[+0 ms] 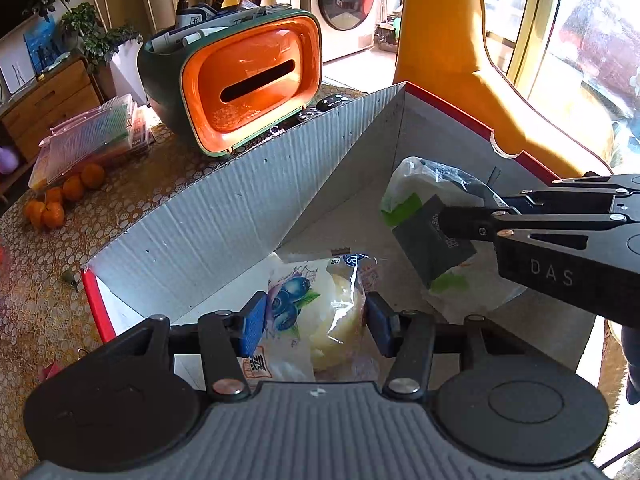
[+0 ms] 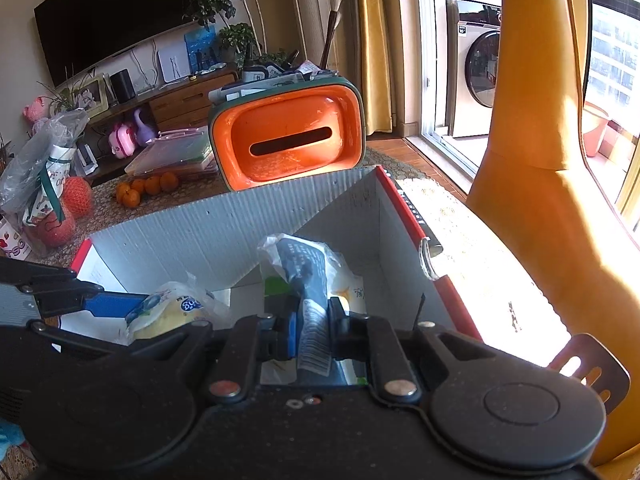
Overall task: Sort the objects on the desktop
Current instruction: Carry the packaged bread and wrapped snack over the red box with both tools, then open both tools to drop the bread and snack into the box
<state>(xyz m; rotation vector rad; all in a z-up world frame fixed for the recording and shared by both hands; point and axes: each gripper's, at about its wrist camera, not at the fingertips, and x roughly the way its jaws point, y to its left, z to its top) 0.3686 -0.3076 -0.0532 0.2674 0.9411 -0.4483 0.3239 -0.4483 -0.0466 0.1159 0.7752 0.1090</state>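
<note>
Both grippers are positioned over the open cardboard box, each carrying one packet.

**Left gripper.** The jaws stand partly open, closed on a clear packet with a blueberry print. Both blue pads touch the sides of the packet. The packet hangs inside the box opening, above the box floor; whether it touches the floor cannot be determined.

**Right gripper.** The jaws are almost fully closed, pinching the thin wrapper of a white, green and dark packet. In the left wrist view this packet hangs near the far right corner of the box, beside the red rim.

**Task status.**
- In hand: two packets held over or inside the box. Neither is released.
- Apparently in place: pens and markers stand in the top tray of the green and orange tissue holder.
- Remaining on the table: a group of oranges, a stack of clear plastic cases, and a remote control behind the box. Whether these belong to the sort cannot be determined.
- The right wrist view also shows a wrapped bundle of red fruit at the left edge of the table.

**Assessment.** The sort appears to be partway complete. The current step, placing both packets in the box, calls for opening each set of jaws.
</note>
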